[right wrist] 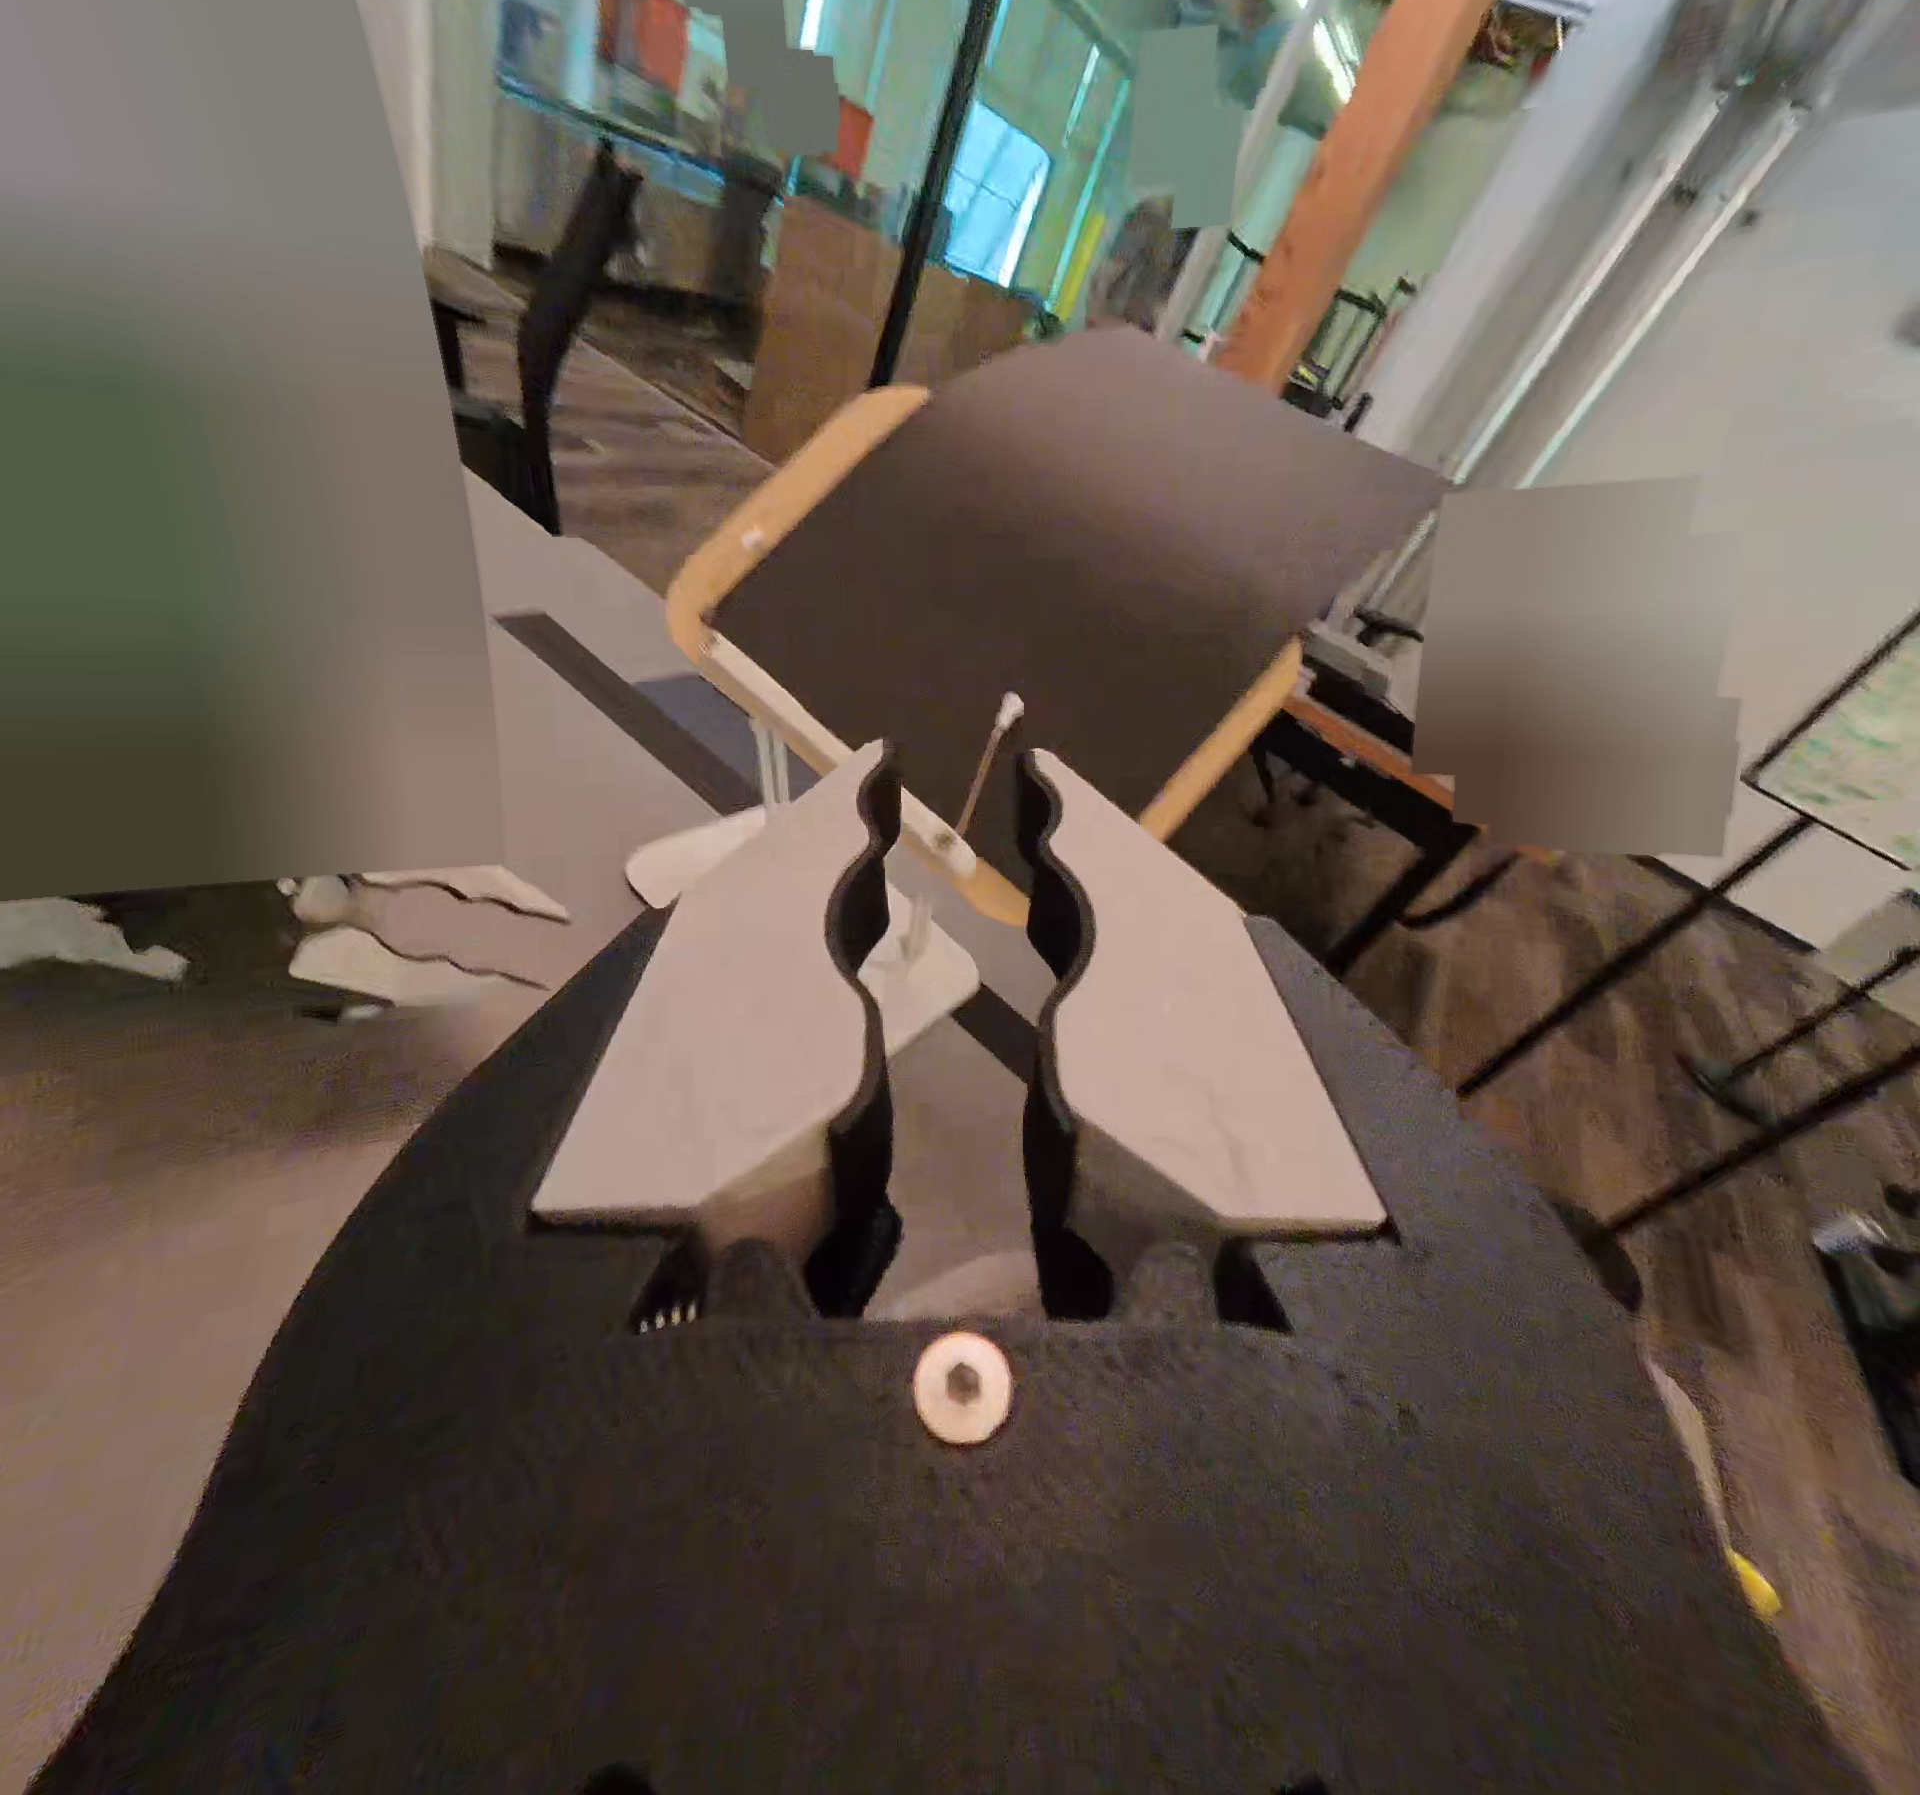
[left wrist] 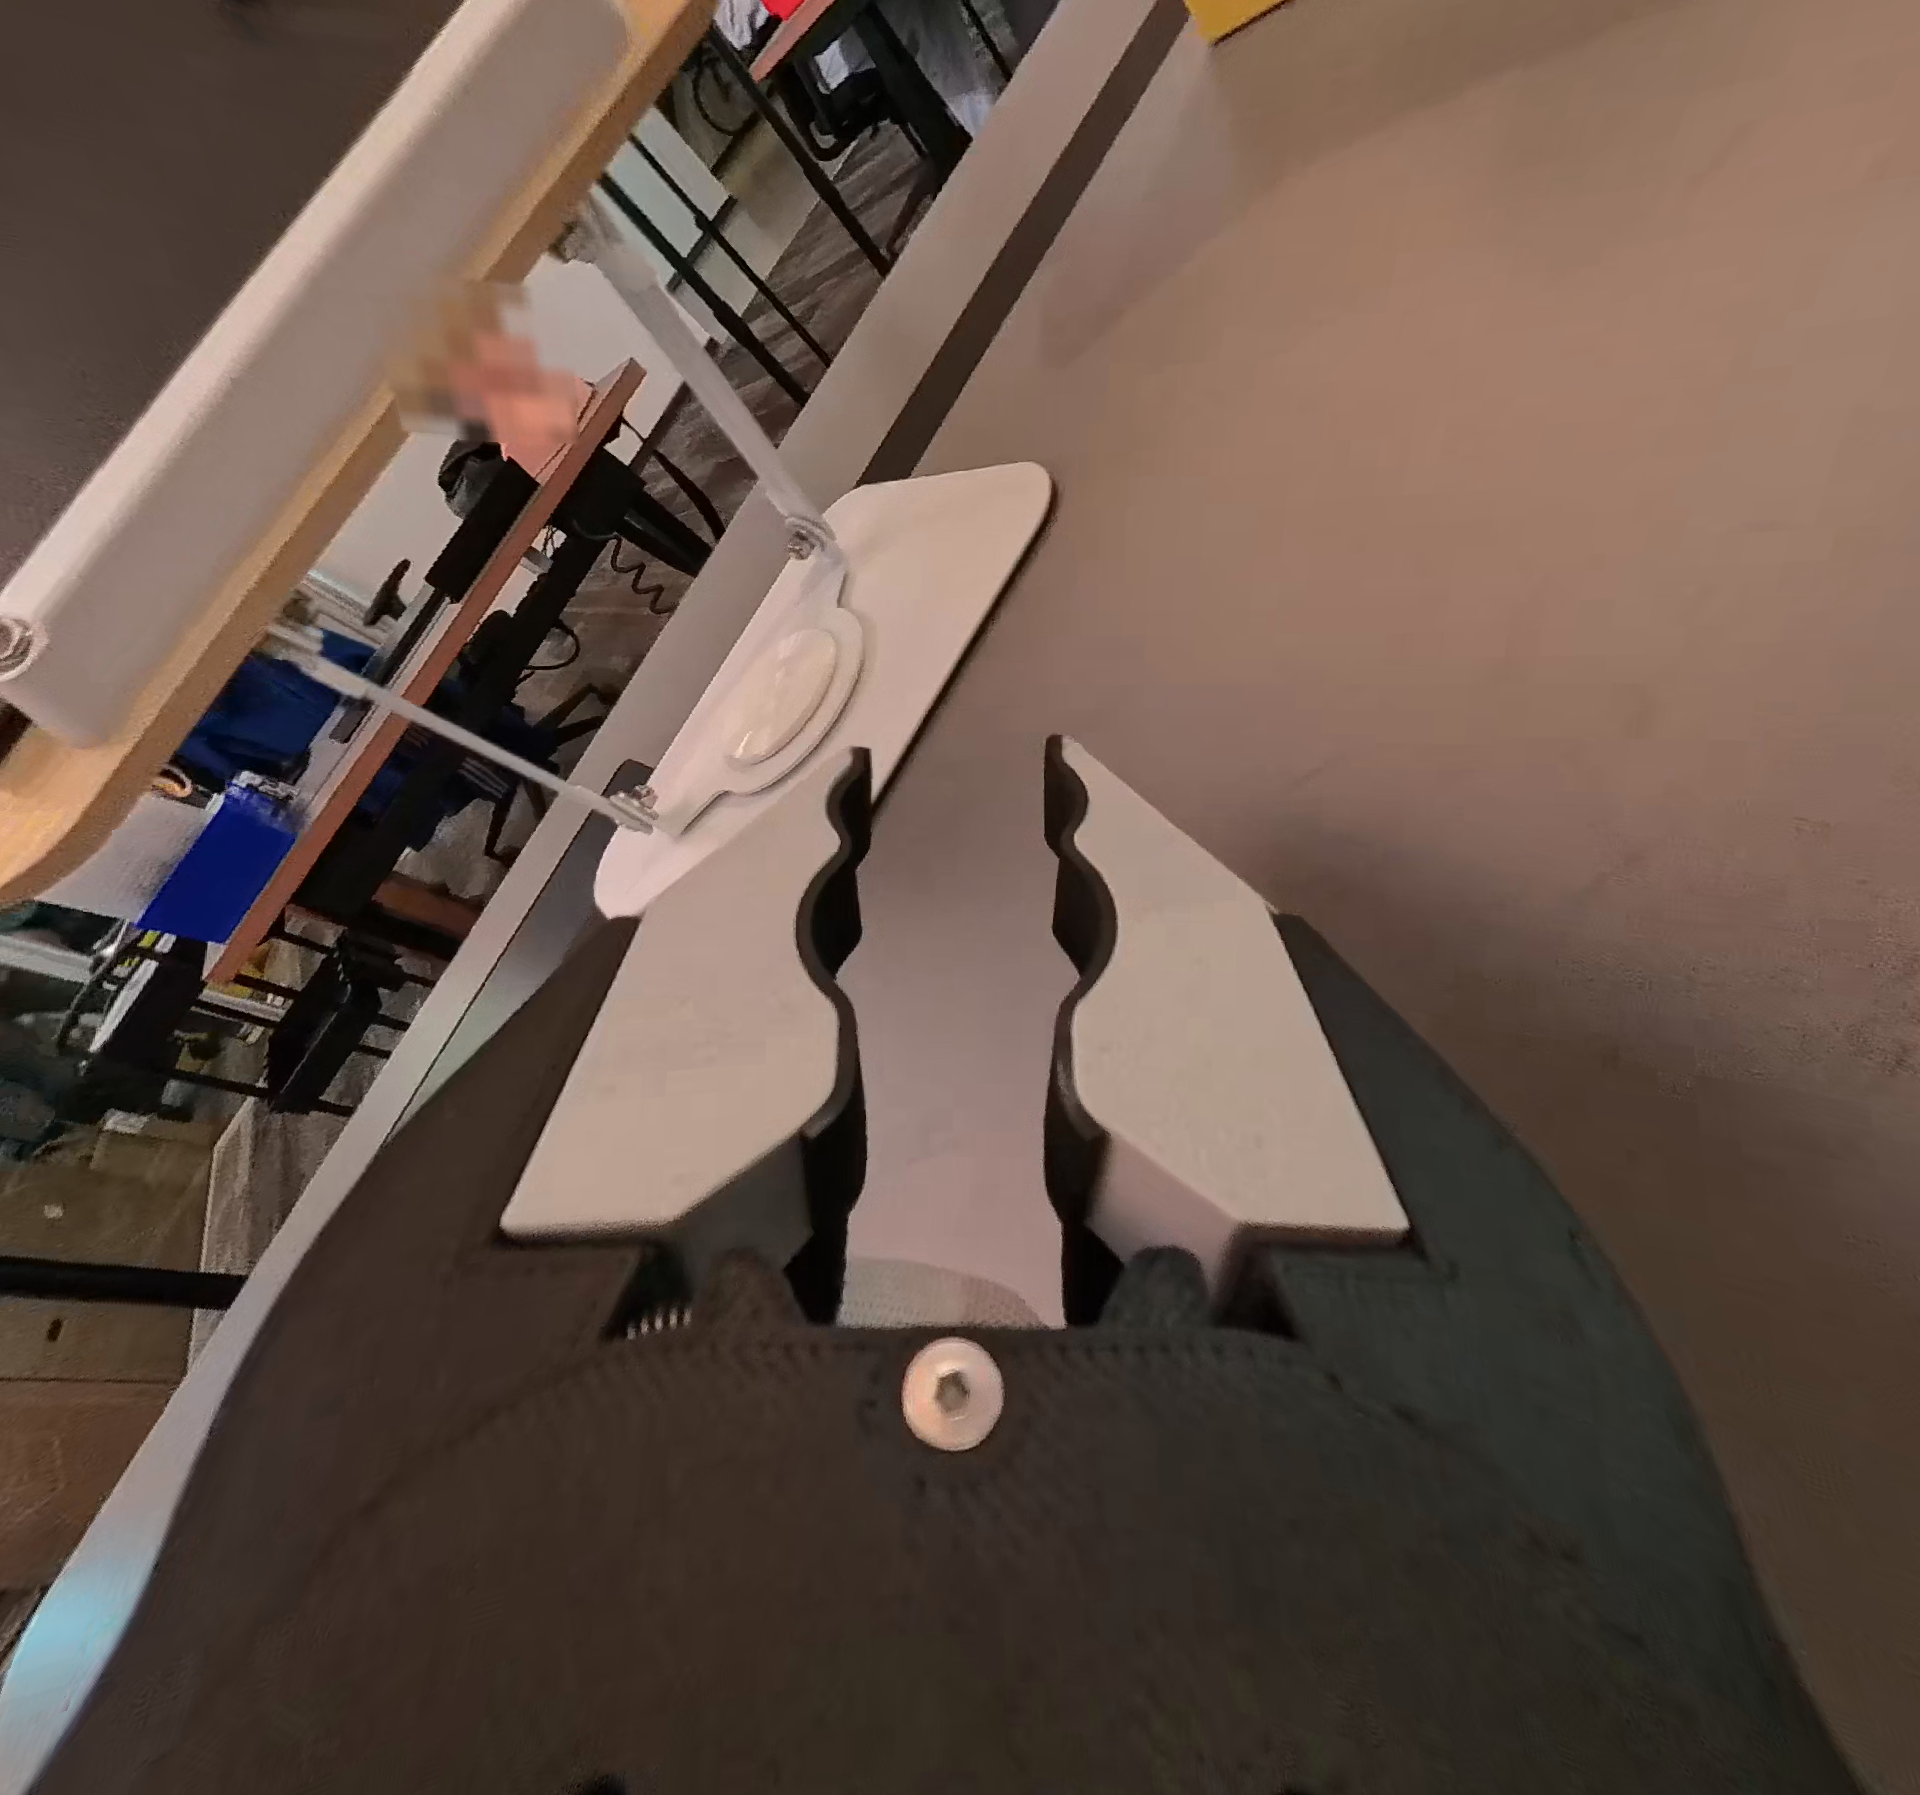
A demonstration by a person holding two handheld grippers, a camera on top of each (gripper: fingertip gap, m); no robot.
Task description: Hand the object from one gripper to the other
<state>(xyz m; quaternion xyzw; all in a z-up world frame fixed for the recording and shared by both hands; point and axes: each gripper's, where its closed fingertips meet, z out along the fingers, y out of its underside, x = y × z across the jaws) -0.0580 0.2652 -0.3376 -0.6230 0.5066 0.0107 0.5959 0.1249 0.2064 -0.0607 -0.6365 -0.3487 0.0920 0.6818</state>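
The left gripper sits at the centre of the left wrist view, its jaws spread with nothing between them, only grey table showing through the gap. Just beyond its tips, up and to the left, a white stand base lies on the table, carrying a tilted dark board with a wooden rim in the upper left. Which thing is to be handed over cannot be told.

In the right wrist view the right gripper is likewise spread and empty at centre. The board stands beyond its tips, apart from them, and the left gripper rests at the middle left.
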